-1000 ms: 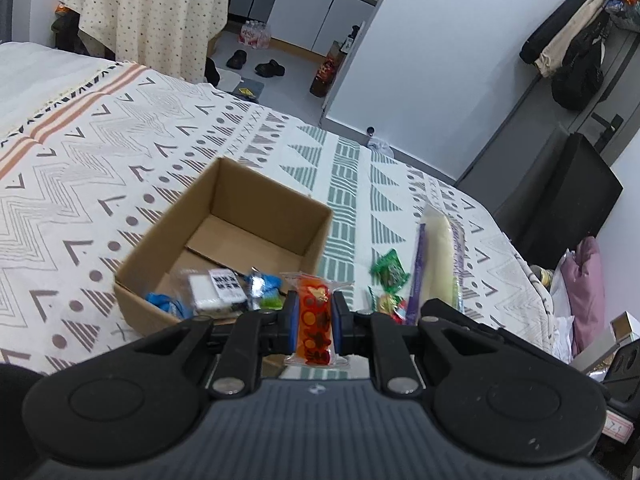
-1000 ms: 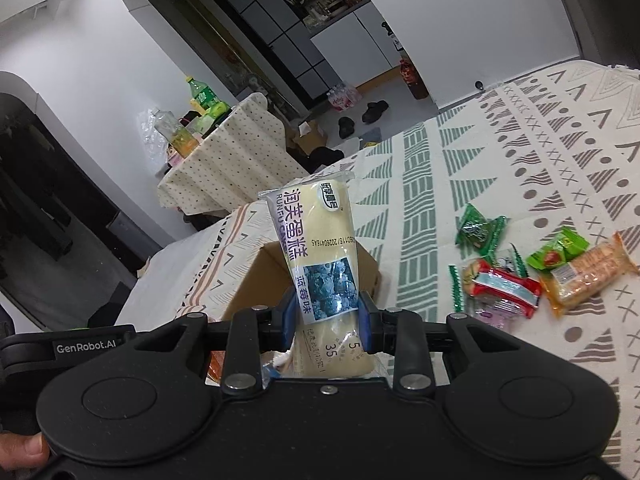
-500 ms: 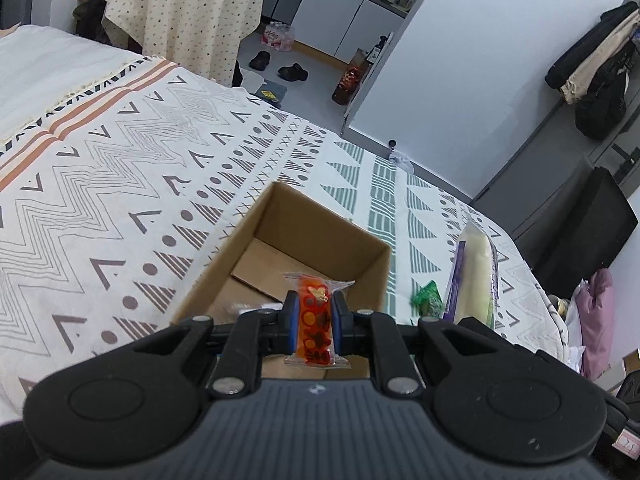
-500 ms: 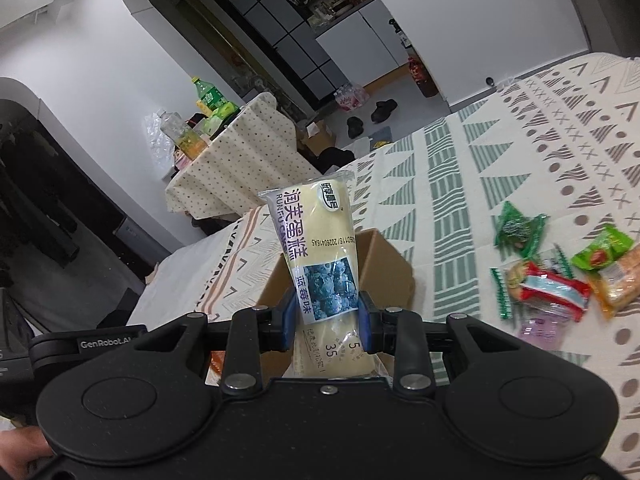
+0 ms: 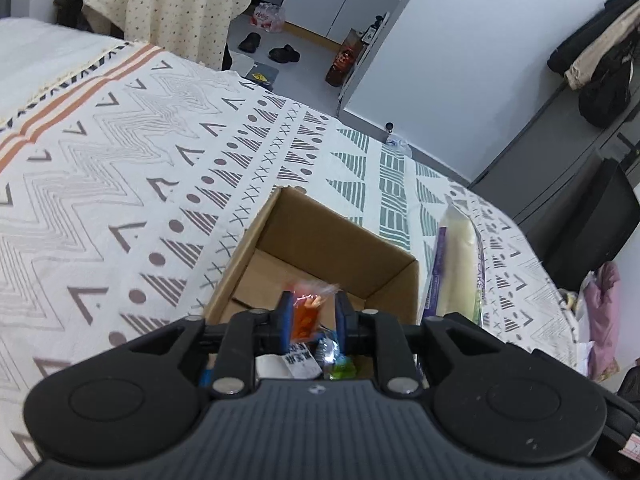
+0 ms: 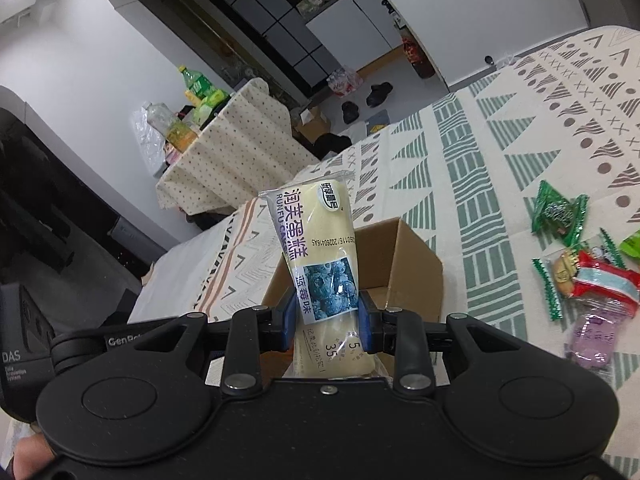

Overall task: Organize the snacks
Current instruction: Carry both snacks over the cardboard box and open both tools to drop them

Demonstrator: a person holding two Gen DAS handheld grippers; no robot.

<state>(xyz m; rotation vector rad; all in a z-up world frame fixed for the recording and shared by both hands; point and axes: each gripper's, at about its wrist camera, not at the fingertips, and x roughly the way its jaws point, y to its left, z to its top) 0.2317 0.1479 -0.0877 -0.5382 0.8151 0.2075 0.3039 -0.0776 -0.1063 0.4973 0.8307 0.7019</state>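
- The left gripper [image 5: 310, 314] hangs over the open brown cardboard box [image 5: 320, 248], which sits on the white patterned bedspread [image 5: 120, 168]. From there a let-go would likely drop its load straight inside.
- Between its blue pads is a small orange clear-plastic snack packet [image 5: 306, 314]. The jaws look spread wider than the packet, which touches the left pad only, so I cannot tell whether they grip it.
- Below the packet, small wrapped snacks [image 5: 320, 358] already lie on the box floor, so the sorting appears under way.
- The right gripper [image 6: 326, 314] has its jaws pinching a long cream blueberry cake pack [image 6: 316, 256] at its lower part. The pack stands upright, just by the box's near wall, probably waiting its turn to go in.
- Loose green, red and purple wrapped sweets [image 6: 576, 264] lie on the bedspread to the right of the box, apart from it and not yet collected.
- A person's fingertip [image 6: 28, 452] shows at the lower left edge of the right wrist view.
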